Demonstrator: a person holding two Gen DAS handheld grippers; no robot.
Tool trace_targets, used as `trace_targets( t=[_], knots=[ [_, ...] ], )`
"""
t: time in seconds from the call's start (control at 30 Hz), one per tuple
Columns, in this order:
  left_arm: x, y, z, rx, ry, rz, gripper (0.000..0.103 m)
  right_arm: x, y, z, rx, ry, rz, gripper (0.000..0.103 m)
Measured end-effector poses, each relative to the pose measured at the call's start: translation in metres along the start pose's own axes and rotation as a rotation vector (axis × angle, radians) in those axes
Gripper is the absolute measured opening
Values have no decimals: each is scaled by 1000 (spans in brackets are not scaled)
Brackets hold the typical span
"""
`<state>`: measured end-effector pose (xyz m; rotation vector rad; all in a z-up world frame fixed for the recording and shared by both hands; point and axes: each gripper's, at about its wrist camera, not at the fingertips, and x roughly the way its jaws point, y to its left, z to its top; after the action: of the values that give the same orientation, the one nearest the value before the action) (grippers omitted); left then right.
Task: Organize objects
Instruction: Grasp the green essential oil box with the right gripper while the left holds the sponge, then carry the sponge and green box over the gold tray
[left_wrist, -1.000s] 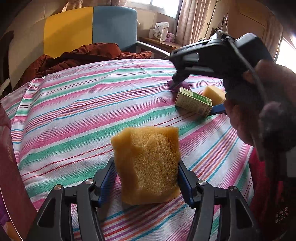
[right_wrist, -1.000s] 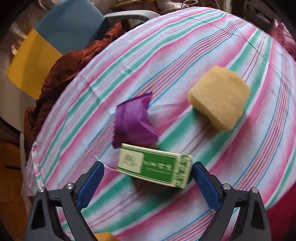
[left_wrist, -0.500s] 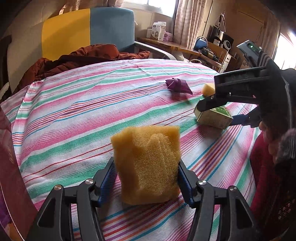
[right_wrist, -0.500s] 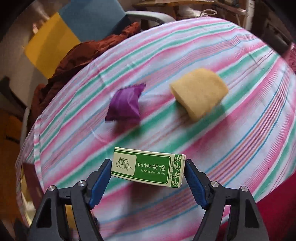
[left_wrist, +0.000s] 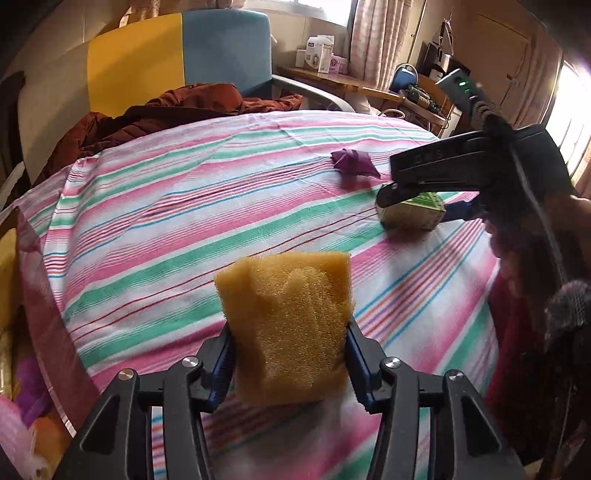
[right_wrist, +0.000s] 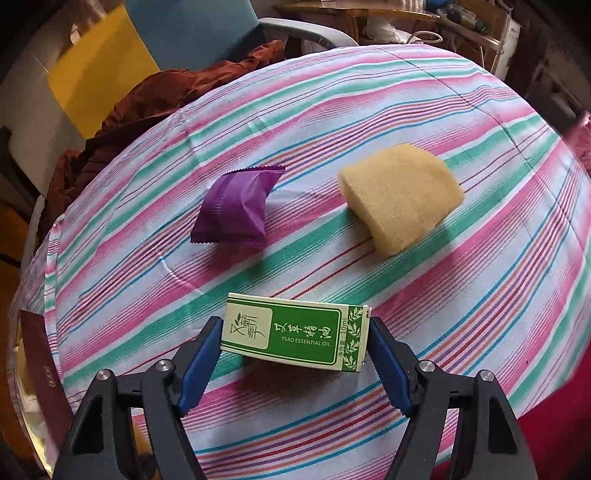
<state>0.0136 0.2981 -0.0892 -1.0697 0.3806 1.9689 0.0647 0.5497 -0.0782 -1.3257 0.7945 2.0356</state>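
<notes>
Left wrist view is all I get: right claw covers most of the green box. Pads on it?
Observer: Yes. The right claw has one pad on each short end of the box.
Operator: Anything behind the claw?
Observer: A second sponge lies loose on the cloth beyond the box, hidden from you.
Operator: Box label?
Observer: It reads TSAO ESSENTIAL OIL, facing up.
</notes>
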Motion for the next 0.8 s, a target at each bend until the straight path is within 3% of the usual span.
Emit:
trace_targets(
  t=[0.17,0.33,0.8],
  knots=[
    [-29,-5,1,24,-51,26,53,-1,8,2,-42,-14,-10,77],
    [-61,0,2,18,-101,92,53,-7,23,-2,-89,-44,56,77],
    [-137,46,-4,-79,-235,229,53,-14,70,-15,-287,-83,123,77]
  ],
)
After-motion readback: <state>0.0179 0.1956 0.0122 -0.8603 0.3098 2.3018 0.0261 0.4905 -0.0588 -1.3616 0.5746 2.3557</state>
